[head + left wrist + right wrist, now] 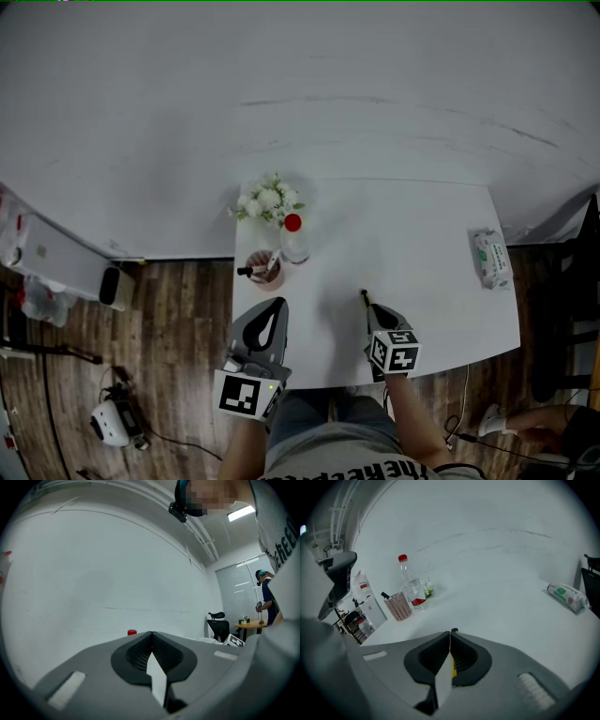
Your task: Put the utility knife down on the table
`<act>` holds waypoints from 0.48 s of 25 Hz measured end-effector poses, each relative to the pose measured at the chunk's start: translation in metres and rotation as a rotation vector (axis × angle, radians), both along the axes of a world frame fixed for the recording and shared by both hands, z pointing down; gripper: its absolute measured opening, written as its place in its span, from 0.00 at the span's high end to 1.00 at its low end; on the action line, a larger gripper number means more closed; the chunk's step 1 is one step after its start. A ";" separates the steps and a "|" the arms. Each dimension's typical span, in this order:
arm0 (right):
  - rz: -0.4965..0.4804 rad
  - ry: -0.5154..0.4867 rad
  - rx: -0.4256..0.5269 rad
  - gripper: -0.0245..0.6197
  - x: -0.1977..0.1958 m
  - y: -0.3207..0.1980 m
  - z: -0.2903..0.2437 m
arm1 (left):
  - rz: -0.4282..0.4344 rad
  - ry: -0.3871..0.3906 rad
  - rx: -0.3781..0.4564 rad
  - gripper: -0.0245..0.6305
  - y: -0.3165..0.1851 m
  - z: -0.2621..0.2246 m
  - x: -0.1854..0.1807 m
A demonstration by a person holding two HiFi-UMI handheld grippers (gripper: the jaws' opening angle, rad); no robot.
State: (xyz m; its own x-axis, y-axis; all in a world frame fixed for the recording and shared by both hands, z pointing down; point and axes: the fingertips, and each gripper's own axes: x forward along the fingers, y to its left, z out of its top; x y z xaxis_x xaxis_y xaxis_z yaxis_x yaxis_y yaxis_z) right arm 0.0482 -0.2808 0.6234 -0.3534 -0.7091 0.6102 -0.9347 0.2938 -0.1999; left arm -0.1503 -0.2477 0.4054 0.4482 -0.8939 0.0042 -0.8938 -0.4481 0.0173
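- My right gripper point(451, 632): jaws clenched on the utility knife point(453, 666).
- My left gripper point(151, 633): jaws pressed together, nothing between them, aimed at the bare wall.
- Utility knife: a yellow strip inside the jaws shows in the right gripper view only. The head view shows just its dark tip point(364, 296) poking past the jaws, over the white table point(422, 225) near the front edge. Contact with the tabletop cannot be told.
- Right gripper view also shows: bottle point(407, 583), pink basket point(399, 606), wipes packet point(567, 596).
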 end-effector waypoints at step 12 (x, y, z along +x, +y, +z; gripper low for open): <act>-0.016 -0.086 0.167 0.96 0.005 0.016 -0.064 | 0.040 -0.001 0.017 0.94 0.008 -0.009 0.020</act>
State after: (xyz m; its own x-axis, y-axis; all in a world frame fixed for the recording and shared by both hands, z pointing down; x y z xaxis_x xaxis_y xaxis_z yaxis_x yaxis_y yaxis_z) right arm 0.0535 -0.2649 0.5591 -0.4112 -0.7917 0.4518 -0.9113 0.3445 -0.2257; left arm -0.1299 -0.2398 0.3968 0.4837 -0.8752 -0.0104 -0.8752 -0.4837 0.0086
